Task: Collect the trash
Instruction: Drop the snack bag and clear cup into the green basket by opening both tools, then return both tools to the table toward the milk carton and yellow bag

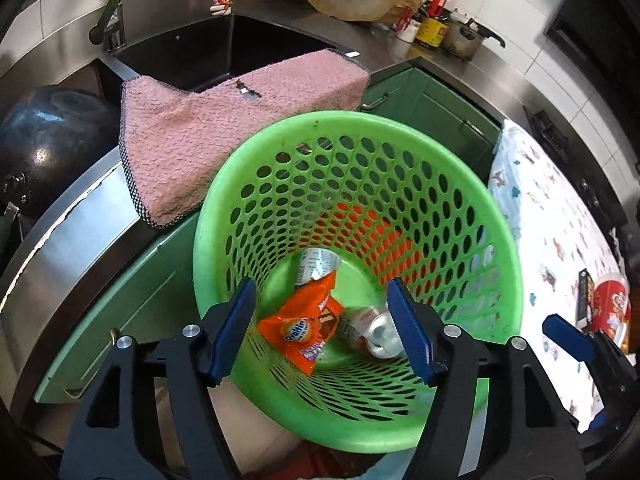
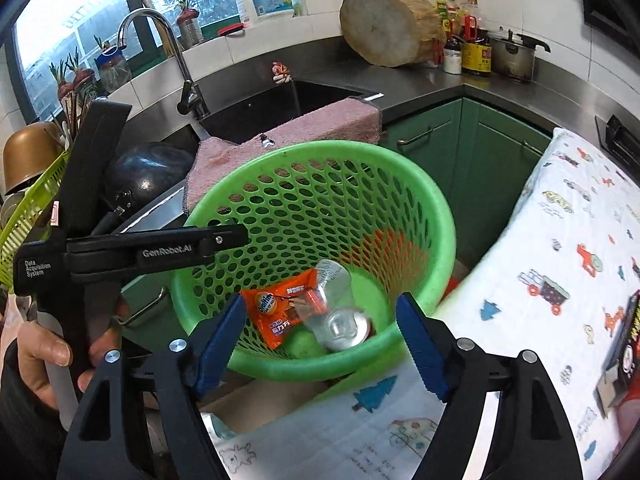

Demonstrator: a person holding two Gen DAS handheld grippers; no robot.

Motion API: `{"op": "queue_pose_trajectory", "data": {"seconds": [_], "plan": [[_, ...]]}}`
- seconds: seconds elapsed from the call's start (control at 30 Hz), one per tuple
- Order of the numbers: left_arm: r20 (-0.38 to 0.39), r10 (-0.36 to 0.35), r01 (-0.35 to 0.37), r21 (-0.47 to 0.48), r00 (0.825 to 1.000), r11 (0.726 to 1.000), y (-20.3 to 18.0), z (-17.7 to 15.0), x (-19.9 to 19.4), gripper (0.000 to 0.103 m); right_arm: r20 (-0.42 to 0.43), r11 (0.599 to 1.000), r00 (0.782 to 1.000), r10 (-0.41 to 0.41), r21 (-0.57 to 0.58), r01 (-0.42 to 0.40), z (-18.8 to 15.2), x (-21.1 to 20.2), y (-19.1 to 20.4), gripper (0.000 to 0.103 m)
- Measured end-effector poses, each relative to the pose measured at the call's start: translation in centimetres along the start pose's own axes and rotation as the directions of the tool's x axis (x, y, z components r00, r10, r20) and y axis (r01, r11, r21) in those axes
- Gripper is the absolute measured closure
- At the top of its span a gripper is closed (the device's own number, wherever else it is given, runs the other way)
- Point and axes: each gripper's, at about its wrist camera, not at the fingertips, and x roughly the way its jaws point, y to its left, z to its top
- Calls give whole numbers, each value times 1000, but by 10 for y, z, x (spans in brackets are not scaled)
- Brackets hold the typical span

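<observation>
Your left gripper (image 1: 322, 328) stands wide open above the mouth of the green basket (image 1: 500, 216), nothing between its blue pads (image 1: 232, 324); your right gripper (image 2: 320, 340) is just as wide and just as empty, poised over the basket's near rim. No earlier picture is given, so only the open stance can be told. The trash already lies in the basket's bottom: an orange snack wrapper (image 1: 300, 326), a silver can (image 1: 380, 332) beside it, and a clear plastic cup (image 2: 332, 284) that looks to rest partly over both, though the blur there makes the overlap hard to judge. The basket sits before green cabinet doors (image 2: 472, 160), below a steel counter (image 2: 520, 88). A pink towel (image 1: 192, 136) hangs over the sink edge behind the basket. A white printed cloth (image 2: 560, 240) covers the surface on the right, and a red cup (image 1: 610, 304) on it is cut off by the frame edge. Your hand (image 2: 40, 356) shows at the left, gripping the other handle
</observation>
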Motion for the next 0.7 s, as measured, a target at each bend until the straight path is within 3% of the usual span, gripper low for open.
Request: {"op": "queue_pose_trajectory", "data": {"seconds": [0.37,0.7], "plan": [[47,-57,54,72,997,996,-52,-19,-34,28,69,994,992,-107,28,106,-34,-69,-27,18],[33,-149,141,170,988,975,-124,-52,-55,26,119,959,955,-272,120,258,-96,-151,-68,15]]}}
